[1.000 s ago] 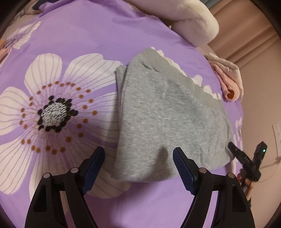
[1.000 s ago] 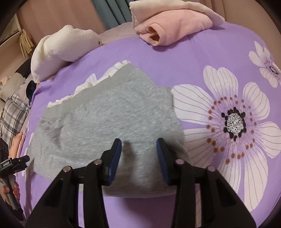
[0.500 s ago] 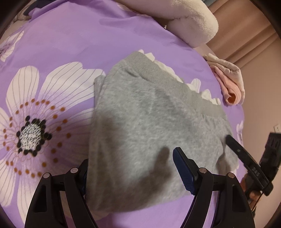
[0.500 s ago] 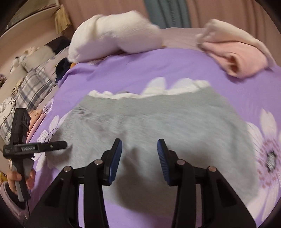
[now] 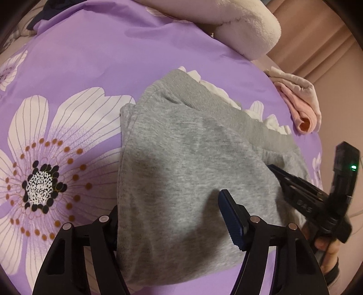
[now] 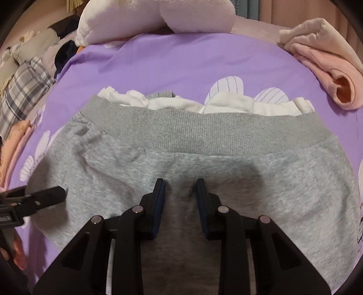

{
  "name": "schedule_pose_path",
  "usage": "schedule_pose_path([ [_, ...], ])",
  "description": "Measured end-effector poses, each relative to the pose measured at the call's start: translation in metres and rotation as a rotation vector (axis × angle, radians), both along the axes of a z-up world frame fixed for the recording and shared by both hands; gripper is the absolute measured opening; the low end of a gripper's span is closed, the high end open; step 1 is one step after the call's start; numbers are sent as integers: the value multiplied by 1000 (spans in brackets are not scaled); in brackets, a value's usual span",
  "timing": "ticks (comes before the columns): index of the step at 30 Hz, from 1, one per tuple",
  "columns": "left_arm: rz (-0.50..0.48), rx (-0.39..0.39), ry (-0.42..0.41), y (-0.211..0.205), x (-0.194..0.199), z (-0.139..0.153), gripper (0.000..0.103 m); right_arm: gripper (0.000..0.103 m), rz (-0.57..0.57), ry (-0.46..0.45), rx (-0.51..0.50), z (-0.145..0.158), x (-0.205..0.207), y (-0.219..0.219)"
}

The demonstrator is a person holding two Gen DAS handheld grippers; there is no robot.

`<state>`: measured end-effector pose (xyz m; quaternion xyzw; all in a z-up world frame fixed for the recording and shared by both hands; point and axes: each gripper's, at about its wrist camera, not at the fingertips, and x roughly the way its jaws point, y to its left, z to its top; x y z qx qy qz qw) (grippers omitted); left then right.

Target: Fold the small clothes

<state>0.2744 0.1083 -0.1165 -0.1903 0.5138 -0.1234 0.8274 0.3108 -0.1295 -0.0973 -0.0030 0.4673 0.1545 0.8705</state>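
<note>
A grey knit garment (image 5: 188,172) with a ribbed waistband (image 6: 204,129) lies folded on the purple flowered bedsheet (image 5: 90,56), over a frilly white cloth (image 6: 177,104). My left gripper (image 5: 170,202) straddles the garment's near left edge. Its left finger is tucked behind the cloth and its right fingertip (image 5: 226,204) sits above it. The jaws are closing with cloth between them, and the pads are not seen pressing. My right gripper (image 6: 179,182) is low over the garment's middle, jaws narrow and closing, with grey cloth between them. It also shows as the right gripper (image 5: 274,169) at the garment's right side.
A folded pink garment (image 6: 329,74) lies at the far right of the bed. A white plush pillow (image 6: 147,18) lies at the far edge. Plaid bedding (image 6: 22,90) and other clothes lie off to the left. A hand (image 5: 326,247) holds the right gripper's handle.
My left gripper slid right until its left finger went behind the garment's edge, and its jaws narrowed. My right gripper swung round to face the waistband, and its jaws narrowed.
</note>
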Motion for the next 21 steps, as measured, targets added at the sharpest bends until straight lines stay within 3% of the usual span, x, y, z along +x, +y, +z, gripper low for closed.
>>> schedule_pose_path([
  [6, -1, 3, 3, -1, 1, -2, 70, 29, 56, -77, 39, 24, -38, -4],
  [14, -3, 22, 17, -4, 4, -2, 70, 28, 76, -40, 31, -4, -53, -7],
  [18, 3, 0, 23, -2, 4, -1, 69, 28, 59, -33, 66, -1, -54, -10],
  [21, 8, 2, 27, 1, 2, -1, 45, 28, 55, -38, 75, 1, -57, -12],
])
